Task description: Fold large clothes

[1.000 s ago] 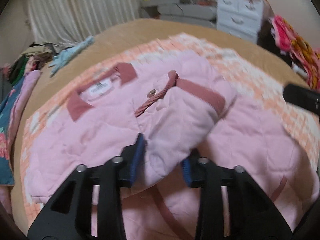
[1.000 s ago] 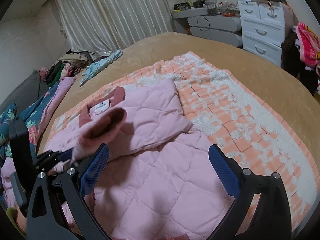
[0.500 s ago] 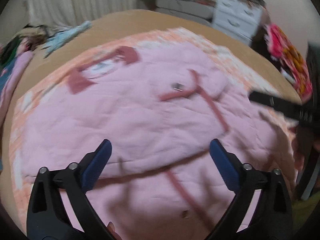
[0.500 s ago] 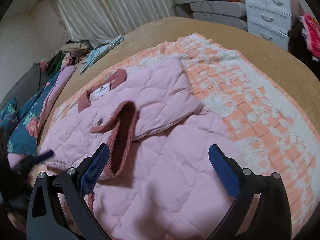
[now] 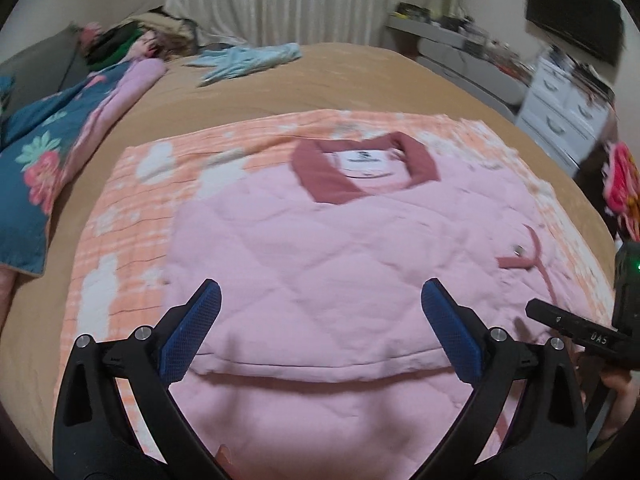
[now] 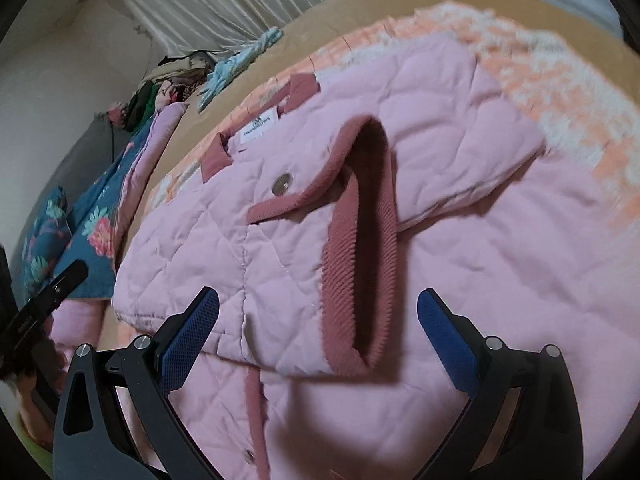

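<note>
A pink quilted jacket (image 5: 320,240) with a dark-pink collar (image 5: 360,168) lies on an orange-and-white blanket (image 5: 120,220) on the bed. One sleeve is folded across its front, and the ribbed cuff (image 6: 360,240) lies flat beside a snap button (image 6: 282,184). My left gripper (image 5: 320,320) is open above the jacket's left body, near a folded edge, with nothing pinched. My right gripper (image 6: 318,312) is open low over the jacket (image 6: 500,280), its fingers on either side of the cuff end without pressing it. Each gripper's black body shows at the edge of the other view.
A blue floral quilt (image 5: 36,152) lies along the bed's left side. A light-blue garment (image 5: 248,58) and a clothes pile (image 5: 132,36) sit at the far end by the curtain. White drawers (image 5: 560,108) and a colourful heap (image 5: 624,184) stand to the right.
My left gripper opened and let go of the sleeve, which now lies across the jacket, then swung left. My right gripper came down closer to the cuff, still open.
</note>
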{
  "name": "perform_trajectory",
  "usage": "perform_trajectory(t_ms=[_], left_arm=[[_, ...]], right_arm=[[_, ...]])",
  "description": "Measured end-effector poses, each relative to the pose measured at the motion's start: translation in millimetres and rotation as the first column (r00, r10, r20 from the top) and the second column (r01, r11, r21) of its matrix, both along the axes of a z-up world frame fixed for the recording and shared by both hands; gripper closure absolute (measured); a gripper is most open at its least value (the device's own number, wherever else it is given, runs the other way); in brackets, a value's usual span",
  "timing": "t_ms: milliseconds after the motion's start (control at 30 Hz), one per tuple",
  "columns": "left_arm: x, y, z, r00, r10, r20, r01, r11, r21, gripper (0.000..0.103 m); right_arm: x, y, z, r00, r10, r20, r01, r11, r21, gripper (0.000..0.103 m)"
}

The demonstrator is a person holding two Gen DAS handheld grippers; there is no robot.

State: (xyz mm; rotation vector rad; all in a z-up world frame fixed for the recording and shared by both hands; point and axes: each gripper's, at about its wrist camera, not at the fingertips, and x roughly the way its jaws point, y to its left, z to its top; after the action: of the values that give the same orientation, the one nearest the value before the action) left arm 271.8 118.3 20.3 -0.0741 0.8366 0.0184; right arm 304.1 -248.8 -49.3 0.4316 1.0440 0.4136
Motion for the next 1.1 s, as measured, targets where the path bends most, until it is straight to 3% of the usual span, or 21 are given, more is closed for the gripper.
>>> perform_trajectory(t_ms=[33,100,167,267,300,500,667,767,1100], left_arm=[[-1.2,6.3,0.1,1.0,0.012,0.0,-0.012,1.0,-0.001,0.009],[-2.6,13.1,-0.1,1.0,0.021,0.002,-0.021,1.0,0.004,0.009],[-3.1,18.6,-0.2,1.0,0.021,0.007,-0.021,1.0,-0.006,0.009],[-3.1,25.3,-1.7,0.999,0.034,0.011,-0.034,0.999,-0.026,0.009],[-2.7,27.0,-2.3,0.999,0.039,0.013,-0.039,0.999,-0.033,0.009],[0.4,32.1,-0.9,0.999,0.039,0.021,-0.038,0.998,-0.047,0.009],[2.1,37.3,6.6,0.998,0.051,0.042,-0.049,0.997,-0.052,0.009],[2.9,43.1,12.0,0.996,0.068,0.062,-0.064,0.996,-0.065,0.009],[12.0,55.3,14.2,0.991,0.117,0.072,-0.109,0.988,-0.11,0.009]], right_arm=[[0.8,1.1,-2.2,1.0,-0.006,-0.002,0.006,1.0,0.007,0.006],[0.5,2.9,-2.8,1.0,-0.013,0.013,0.013,1.0,0.008,0.031],[1.9,4.8,-4.4,1.0,-0.009,0.016,0.009,1.0,0.013,0.046],[-0.6,5.5,3.5,0.998,0.002,0.069,-0.002,1.0,0.006,0.077],[-2.1,5.8,9.8,0.995,0.007,0.1,-0.007,1.0,0.0,0.081],[1.5,19.2,77.5,0.941,0.106,0.323,-0.077,0.992,-0.1,0.086],[12.9,29.0,124.8,0.88,0.197,0.432,-0.125,0.974,-0.19,0.087],[19.1,34.2,137.7,0.854,0.233,0.465,-0.134,0.963,-0.235,0.087],[46.5,31.2,129.4,0.871,0.224,0.437,-0.114,0.958,-0.264,0.087]])
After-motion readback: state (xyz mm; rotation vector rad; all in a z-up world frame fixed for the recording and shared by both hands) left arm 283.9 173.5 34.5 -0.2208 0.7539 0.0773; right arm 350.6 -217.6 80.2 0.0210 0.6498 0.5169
